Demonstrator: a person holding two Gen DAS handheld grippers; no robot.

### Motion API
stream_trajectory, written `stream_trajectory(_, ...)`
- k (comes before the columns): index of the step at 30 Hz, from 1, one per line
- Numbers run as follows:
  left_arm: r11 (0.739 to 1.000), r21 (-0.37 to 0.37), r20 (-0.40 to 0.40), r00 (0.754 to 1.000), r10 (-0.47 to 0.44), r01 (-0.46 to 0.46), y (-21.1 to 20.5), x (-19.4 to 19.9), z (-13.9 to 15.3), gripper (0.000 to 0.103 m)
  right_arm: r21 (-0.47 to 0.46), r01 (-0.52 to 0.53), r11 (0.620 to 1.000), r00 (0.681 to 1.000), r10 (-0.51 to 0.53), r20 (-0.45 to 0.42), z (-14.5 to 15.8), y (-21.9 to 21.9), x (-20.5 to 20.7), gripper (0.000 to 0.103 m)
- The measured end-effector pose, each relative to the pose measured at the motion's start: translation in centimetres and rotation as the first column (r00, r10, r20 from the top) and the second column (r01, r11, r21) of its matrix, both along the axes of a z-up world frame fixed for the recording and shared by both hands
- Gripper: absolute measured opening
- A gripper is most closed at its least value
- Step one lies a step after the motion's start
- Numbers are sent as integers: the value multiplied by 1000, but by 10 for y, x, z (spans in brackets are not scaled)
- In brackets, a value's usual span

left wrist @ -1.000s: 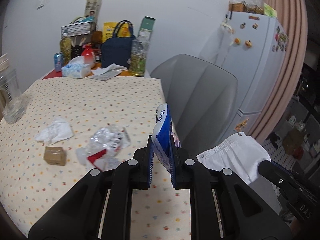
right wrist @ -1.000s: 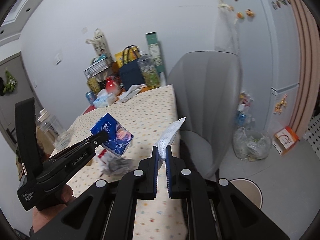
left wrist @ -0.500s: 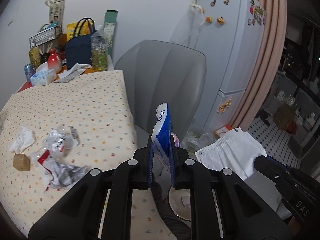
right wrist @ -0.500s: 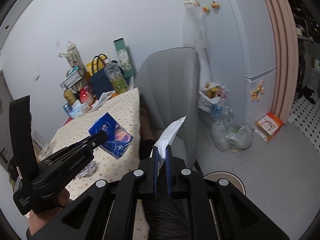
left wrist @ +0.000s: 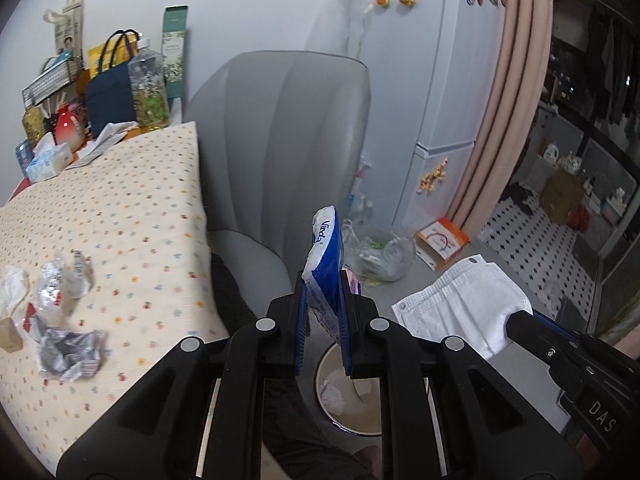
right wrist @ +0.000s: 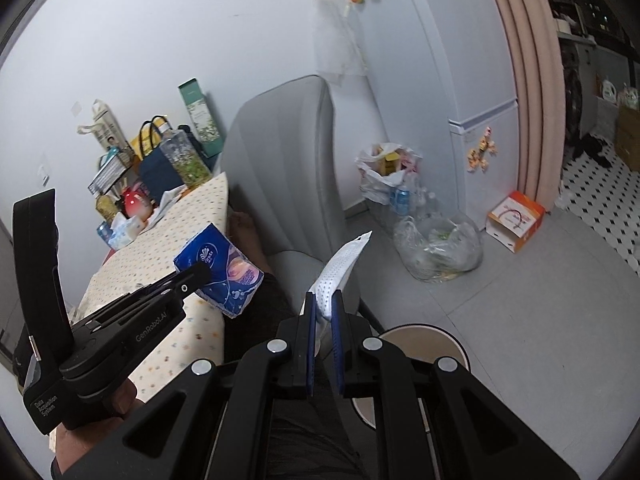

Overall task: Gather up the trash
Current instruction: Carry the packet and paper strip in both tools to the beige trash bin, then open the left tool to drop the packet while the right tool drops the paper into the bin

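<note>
Location: a private home, kitchen-dining area. Indicators: a white refrigerator carrying decorative magnets; a worktop under a dotted cloth, loaded at its far end with a tissue box, bags and bottles; a grey upholstered chair; a pink curtain; tiled flooring beyond.

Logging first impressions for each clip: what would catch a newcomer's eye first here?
The left gripper pinches a blue tissue pack upright, directly above a round bin on the floor. Beside it, the right gripper holds a white face mask. Crumpled wrappers lie on the dotted tablecloth.
</note>
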State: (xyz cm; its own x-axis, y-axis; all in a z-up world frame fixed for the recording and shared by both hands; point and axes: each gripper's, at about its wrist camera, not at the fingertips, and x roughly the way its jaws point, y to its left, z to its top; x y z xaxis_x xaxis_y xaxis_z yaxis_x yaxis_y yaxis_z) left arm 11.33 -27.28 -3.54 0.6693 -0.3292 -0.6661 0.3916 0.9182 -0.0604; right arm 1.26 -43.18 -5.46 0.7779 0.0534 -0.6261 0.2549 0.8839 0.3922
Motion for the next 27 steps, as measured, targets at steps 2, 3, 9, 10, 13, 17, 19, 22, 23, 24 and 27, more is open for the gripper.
stream_trajectory(2,1000,10,-9,1000,-8,8,-8,1,-5,14,8,7,1000,1000,-6,-8,-5,-5,0,9)
stream_trajectory(3,1000,15,-14,1000,-12,12,-11,2,-8,14,11,9,1000,1000,-9,-12,-7,-7,0,9)
stream_trajectory(9,999,36,-37,999,-16,17,-23,9,-21,15,26,23,999,999,-22,-28,-17,-16,3,9)
stream_trajectory(10,999,38,-40,999,-15,16,-24,10,-23,15,27,23,999,999,-22,-31,-19,-16,4,9)
stream_trajectory(13,999,48,-49,999,-8,11,-22,13,-28,15,37,24,999,999,-22,-46,-26,-18,9,9)
stream_trajectory(17,999,53,-54,999,3,0,-18,17,-30,15,41,31,999,998,-28,-58,-33,-17,13,11)
stream_trajectory(19,998,55,-56,998,9,-6,-15,18,-31,15,34,41,999,997,-39,-71,-38,-17,16,16)
stream_trajectory(22,999,52,-58,998,19,-16,-11,19,-31,14,25,69,997,993,-66,-97,-44,-20,20,52)
stream_trajectory(23,999,51,-57,998,21,-18,-10,20,-31,14,13,78,997,992,-77,-96,-44,-20,19,52)
stream_trajectory(24,999,49,-58,998,23,-20,-10,20,-31,14,9,78,997,992,-77,-96,-44,-21,18,52)
stream_trajectory(27,999,47,-60,998,21,-18,-11,20,-32,14,2,95,995,991,-94,-92,-43,-24,15,58)
